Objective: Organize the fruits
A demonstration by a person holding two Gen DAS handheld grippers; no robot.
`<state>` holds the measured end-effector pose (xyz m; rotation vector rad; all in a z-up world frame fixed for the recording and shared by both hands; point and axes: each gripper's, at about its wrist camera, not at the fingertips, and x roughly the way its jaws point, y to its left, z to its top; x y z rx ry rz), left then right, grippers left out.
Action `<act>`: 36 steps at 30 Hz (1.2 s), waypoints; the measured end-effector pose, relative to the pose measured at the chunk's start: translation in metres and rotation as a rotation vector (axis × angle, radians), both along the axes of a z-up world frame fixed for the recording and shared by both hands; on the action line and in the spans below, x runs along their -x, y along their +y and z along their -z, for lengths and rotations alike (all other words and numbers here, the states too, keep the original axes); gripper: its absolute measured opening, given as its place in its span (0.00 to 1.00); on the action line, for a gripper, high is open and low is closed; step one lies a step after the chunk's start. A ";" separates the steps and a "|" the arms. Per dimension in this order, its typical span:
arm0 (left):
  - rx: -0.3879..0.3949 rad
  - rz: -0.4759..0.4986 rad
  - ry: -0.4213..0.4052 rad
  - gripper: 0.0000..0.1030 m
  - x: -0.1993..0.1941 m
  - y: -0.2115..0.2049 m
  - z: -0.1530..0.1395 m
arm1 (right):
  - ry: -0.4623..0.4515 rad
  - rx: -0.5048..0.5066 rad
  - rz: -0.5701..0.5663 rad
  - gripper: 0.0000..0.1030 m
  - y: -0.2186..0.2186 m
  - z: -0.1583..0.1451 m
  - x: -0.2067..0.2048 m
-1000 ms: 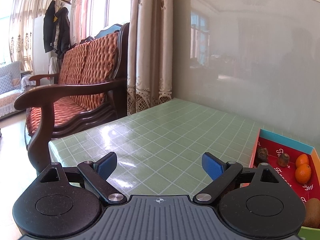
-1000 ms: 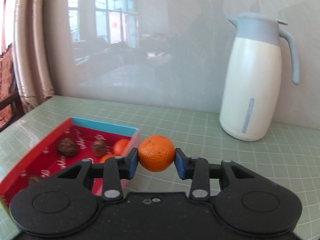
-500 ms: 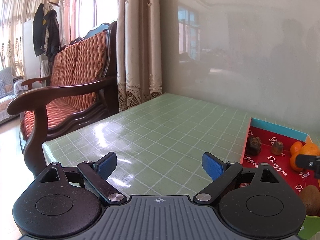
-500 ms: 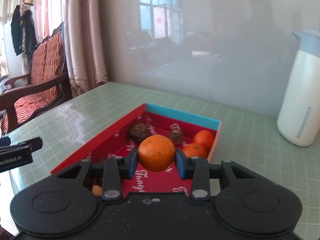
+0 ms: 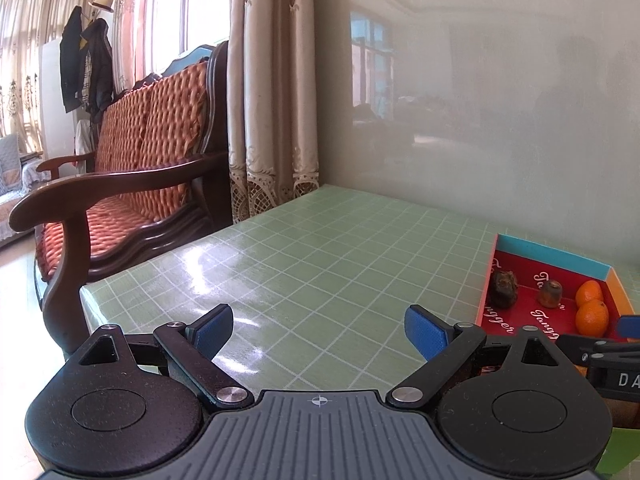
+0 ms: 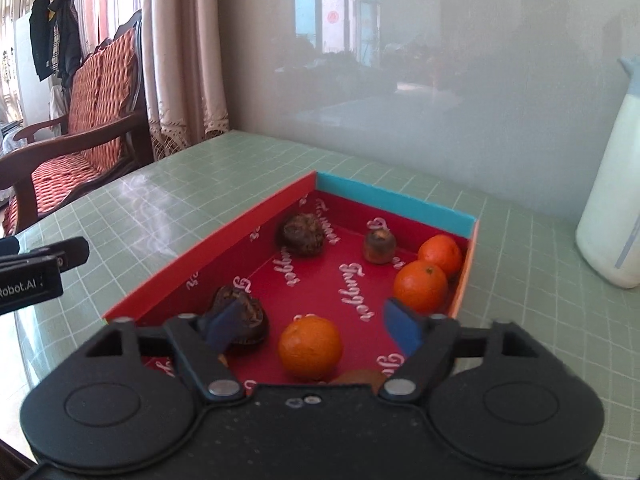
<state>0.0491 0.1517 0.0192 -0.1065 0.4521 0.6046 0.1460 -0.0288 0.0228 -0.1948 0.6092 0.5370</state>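
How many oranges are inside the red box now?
3. Two oranges sit together by the right wall of the red box; the third orange lies near the front. More may be hidden behind the gripper.

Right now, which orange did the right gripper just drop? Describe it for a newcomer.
On the green checked table, find the shallow red cardboard box. The small round orange lies alone near its front, between the open right gripper fingers, apart from two touching oranges against the right wall.
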 end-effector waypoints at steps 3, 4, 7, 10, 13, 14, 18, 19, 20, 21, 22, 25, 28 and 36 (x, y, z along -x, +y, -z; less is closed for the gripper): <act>-0.005 0.017 -0.002 0.90 -0.001 -0.004 -0.001 | 0.000 -0.022 0.023 0.78 -0.008 -0.006 0.005; -0.010 0.021 -0.003 0.90 0.000 -0.006 -0.001 | 0.005 -0.030 0.035 0.80 -0.011 -0.008 0.006; -0.022 0.036 -0.011 0.95 0.000 -0.013 -0.003 | 0.011 -0.049 0.084 0.82 -0.022 -0.012 0.014; -0.030 0.080 -0.003 0.98 0.000 -0.021 -0.004 | 0.009 -0.065 0.143 0.88 -0.038 -0.018 0.024; -0.050 0.136 0.016 0.98 -0.002 -0.034 -0.005 | -0.006 -0.063 0.215 1.00 -0.056 -0.023 0.038; -0.055 0.154 0.020 0.98 -0.001 -0.038 -0.006 | -0.006 -0.060 0.234 1.00 -0.062 -0.024 0.041; -0.053 0.232 0.055 1.00 0.007 -0.060 -0.012 | 0.010 -0.059 0.320 1.00 -0.088 -0.026 0.057; -0.041 0.246 0.066 1.00 0.010 -0.064 -0.014 | 0.018 -0.057 0.337 1.00 -0.093 -0.026 0.061; -0.022 0.261 0.076 1.00 0.014 -0.068 -0.017 | 0.024 -0.057 0.350 1.00 -0.097 -0.026 0.065; -0.007 0.273 0.082 1.00 0.017 -0.071 -0.020 | 0.028 -0.056 0.360 1.00 -0.101 -0.026 0.069; 0.012 0.285 0.089 1.00 0.022 -0.075 -0.023 | 0.028 -0.052 0.372 1.00 -0.104 -0.028 0.074; 0.051 0.307 0.097 1.00 0.035 -0.083 -0.035 | 0.008 -0.030 0.398 1.00 -0.108 -0.033 0.090; 0.049 0.334 0.100 1.00 0.050 -0.091 -0.047 | -0.006 -0.026 0.413 1.00 -0.109 -0.039 0.107; 0.020 0.388 0.109 1.00 0.085 -0.105 -0.067 | -0.027 -0.031 0.427 1.00 -0.103 -0.051 0.143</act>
